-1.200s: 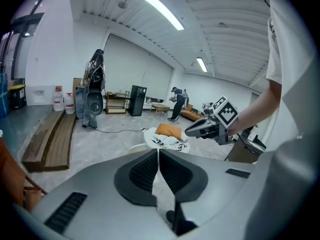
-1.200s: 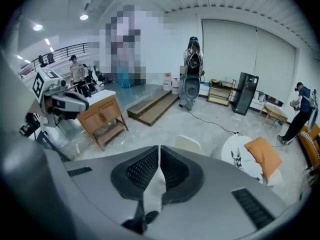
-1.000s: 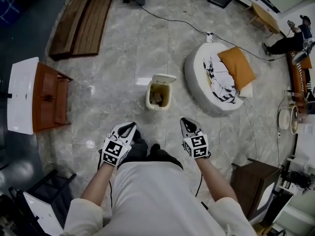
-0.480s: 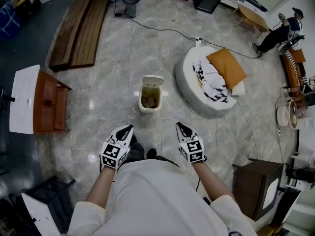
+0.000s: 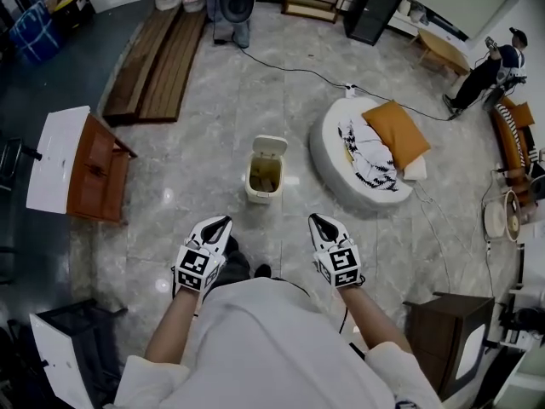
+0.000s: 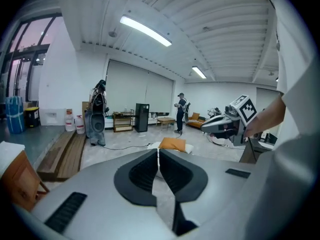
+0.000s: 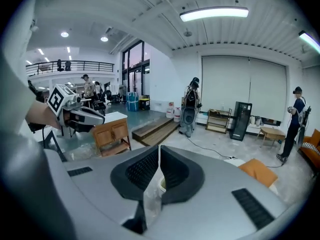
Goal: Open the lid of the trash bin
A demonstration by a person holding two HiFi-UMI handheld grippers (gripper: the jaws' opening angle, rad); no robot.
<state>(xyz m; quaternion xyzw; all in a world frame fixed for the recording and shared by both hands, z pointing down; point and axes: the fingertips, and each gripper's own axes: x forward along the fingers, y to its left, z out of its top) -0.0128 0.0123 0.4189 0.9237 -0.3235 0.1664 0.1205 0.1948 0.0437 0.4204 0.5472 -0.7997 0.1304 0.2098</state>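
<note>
Trash bin (image 5: 265,177) stands on the marble floor (image 5: 204,100) straight ahead of you. Its lid (image 5: 269,146) is already swung up at the far edge, and brownish contents show inside.

To the right of the bin lies a big round white cushion bed (image 5: 330,156) with an orange pillow (image 5: 396,133) on top. Far to the bin's left and beyond it are long wooden planks (image 5: 157,62). Left of the bin, well apart from it, is a wooden cabinet (image 5: 100,173) with a white top.

Your 2 grippers hang on the near side of the bin, clear of it, and both point toward it. The left gripper (image 5: 221,221) sits to the bin's near left. Its jaws are closed together at the tips with nothing between them. The right gripper (image 5: 318,221) sits to the bin's near right, its jaws likewise pressed together and empty.
</note>
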